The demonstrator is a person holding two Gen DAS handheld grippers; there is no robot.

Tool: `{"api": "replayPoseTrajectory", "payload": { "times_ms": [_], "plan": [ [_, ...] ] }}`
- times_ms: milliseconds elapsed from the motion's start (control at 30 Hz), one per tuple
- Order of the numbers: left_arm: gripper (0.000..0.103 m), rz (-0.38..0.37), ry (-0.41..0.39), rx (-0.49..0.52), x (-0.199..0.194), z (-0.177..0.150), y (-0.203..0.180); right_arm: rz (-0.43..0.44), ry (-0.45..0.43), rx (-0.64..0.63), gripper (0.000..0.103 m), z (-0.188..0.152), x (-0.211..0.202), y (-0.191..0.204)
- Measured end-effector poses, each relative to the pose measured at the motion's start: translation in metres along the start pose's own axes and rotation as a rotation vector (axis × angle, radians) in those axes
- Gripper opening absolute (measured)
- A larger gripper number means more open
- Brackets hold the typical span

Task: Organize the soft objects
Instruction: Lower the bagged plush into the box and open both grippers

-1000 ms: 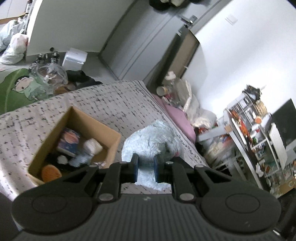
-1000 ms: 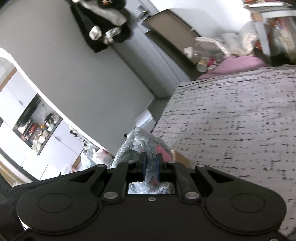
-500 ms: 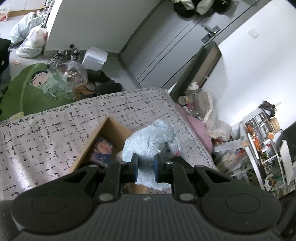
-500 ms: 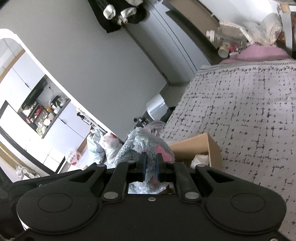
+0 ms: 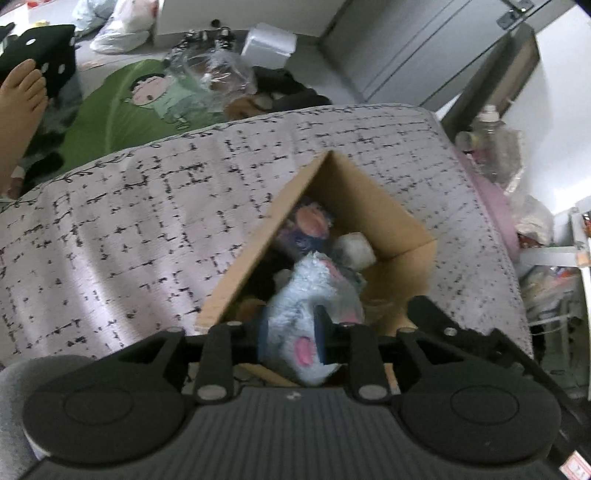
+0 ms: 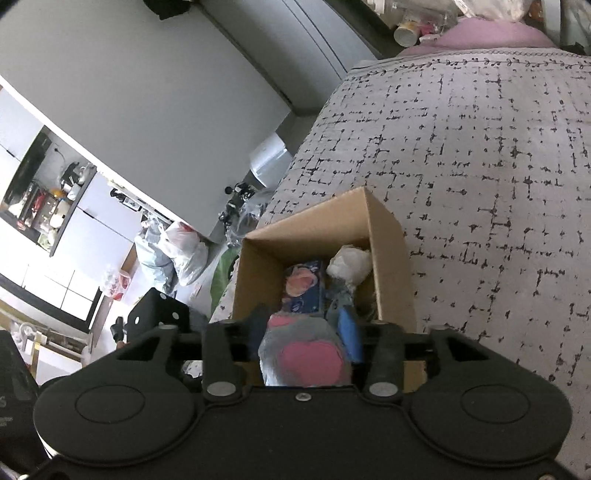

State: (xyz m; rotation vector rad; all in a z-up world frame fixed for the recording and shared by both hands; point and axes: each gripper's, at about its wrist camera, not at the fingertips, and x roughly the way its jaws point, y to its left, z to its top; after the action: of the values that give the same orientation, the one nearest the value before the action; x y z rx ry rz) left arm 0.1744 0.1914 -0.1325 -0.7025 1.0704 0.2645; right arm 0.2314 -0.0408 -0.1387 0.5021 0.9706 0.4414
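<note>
A pale blue plush toy with pink patches (image 5: 306, 314) hangs over an open cardboard box (image 5: 373, 206) on the bed. My left gripper (image 5: 291, 338) has its jaws parted around the toy's lower end. My right gripper (image 6: 304, 332) also has its jaws parted, with the toy's pink-patched part (image 6: 308, 356) between them, above the box (image 6: 388, 243). Inside the box lie a dark blue printed pouch (image 6: 304, 284), a white soft lump (image 6: 351, 260) and other small soft things.
The box stands on a bed with a white, black-flecked cover (image 5: 129, 221). On the floor beyond are a green cartoon mat (image 5: 122, 107), plastic bags (image 5: 122, 22), a white box (image 5: 269, 44) and a bare foot (image 5: 22, 99). A pink pillow (image 6: 487, 35) lies at the bed's far end.
Both grippers have swung down over the box with the toy and their jaws have opened wider. The toy now hangs into the box.
</note>
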Motion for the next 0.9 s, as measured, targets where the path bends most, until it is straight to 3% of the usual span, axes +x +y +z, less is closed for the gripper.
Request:
{"api": "replayPoseTrajectory", "payload": {
  "times_ms": [300, 367, 533, 633, 767, 900],
  "plan": [
    [0.042, 0.033, -0.014, 0.016, -0.006, -0.003, -0.017, 0.017, 0.023, 0.007, 0.052, 0.005, -0.007, -0.011],
    [0.049, 0.044, -0.016, 0.024, -0.006, -0.004, -0.021, 0.024, 0.020, 0.009, 0.054, 0.006, -0.011, -0.013],
    [0.070, 0.061, -0.031, 0.047, -0.010, -0.010, -0.031, 0.029, 0.015, 0.009, 0.070, 0.008, -0.020, -0.018],
    [0.075, 0.098, -0.038, 0.069, -0.011, -0.016, -0.039, 0.024, 0.000, 0.013, 0.075, 0.010, -0.030, -0.022],
    [0.079, 0.044, -0.009, 0.104, -0.018, -0.024, -0.052, -0.007, -0.028, 0.002, 0.087, 0.014, -0.051, -0.028],
    [0.087, 0.061, -0.041, 0.136, -0.033, -0.035, -0.065, -0.021, -0.048, 0.001, 0.099, 0.019, -0.073, -0.040]
  ]
}}
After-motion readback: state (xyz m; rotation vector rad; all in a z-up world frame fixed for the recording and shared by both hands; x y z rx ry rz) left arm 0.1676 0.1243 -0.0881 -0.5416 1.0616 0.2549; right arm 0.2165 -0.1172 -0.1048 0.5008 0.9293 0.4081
